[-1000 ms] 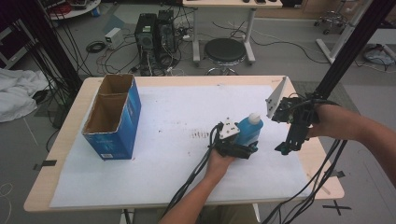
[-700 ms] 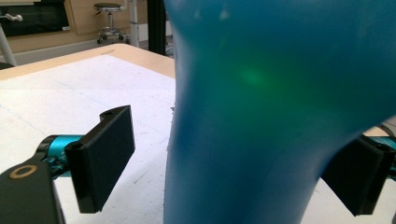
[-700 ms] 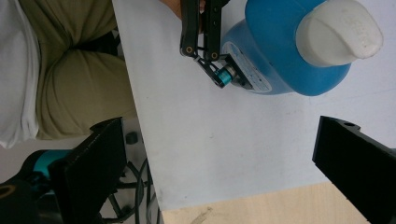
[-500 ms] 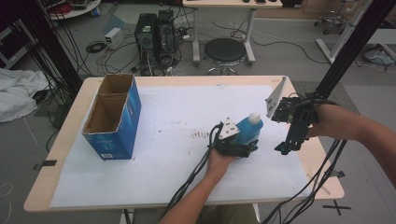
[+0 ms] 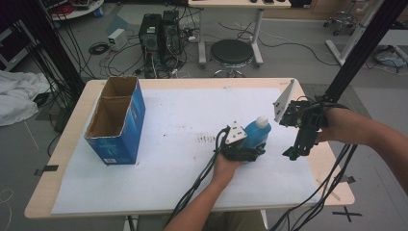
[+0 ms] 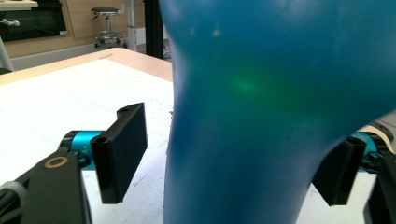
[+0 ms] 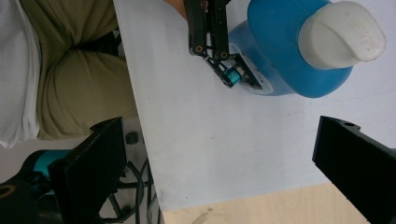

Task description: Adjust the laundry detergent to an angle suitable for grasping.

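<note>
Blue bottle upright on the table, white cap on top, my left gripper just closing its jaws around it, gap beside one pad in left gripper view, my right gripper beside the bottle, jaws wide open and empty

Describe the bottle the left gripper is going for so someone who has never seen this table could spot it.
On the white-covered table, look right of centre, well away from the open blue cardboard box at the left. There stands a blue plastic bottle between the jaws of the left gripper, which have just been closing around it. Its white cap and rounded glossy body set it apart from the square box.
</note>
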Motion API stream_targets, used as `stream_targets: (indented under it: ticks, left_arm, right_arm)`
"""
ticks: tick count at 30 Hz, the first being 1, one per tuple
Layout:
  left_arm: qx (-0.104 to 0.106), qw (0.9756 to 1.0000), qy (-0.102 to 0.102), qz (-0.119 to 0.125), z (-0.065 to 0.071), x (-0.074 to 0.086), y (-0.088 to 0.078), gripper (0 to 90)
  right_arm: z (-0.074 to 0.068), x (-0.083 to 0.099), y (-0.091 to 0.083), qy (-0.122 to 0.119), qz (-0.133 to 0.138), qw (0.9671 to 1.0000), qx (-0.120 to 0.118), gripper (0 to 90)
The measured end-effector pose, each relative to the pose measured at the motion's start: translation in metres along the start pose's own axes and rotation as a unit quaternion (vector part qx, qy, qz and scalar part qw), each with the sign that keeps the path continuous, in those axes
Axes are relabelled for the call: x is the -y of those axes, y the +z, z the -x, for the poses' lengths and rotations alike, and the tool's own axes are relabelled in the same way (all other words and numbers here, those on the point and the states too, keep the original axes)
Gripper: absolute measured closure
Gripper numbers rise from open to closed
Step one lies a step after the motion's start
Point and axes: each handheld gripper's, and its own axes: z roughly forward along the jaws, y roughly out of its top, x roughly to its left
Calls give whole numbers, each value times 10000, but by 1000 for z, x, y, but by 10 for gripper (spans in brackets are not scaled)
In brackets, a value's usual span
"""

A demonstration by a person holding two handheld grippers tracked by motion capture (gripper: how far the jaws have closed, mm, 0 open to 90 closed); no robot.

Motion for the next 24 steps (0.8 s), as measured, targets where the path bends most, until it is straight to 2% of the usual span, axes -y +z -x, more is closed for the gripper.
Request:
stream_targets:
  ticks: [8, 17, 24]
  left_arm:
    - [-36, 10000, -30, 39, 0, -1, -1, 307]
    - [-14, 9999, 112, 48, 4, -2, -2, 411]
    - [-4, 9999, 166, 24, 4, -3, -3, 426]
  right_arm:
    - [0, -1, 0, -10, 16, 10000, 15, 23]
    - [1, -1, 0, -6, 37, 10000, 23, 23]
    - [1, -1, 0, -8, 47, 10000, 30, 23]
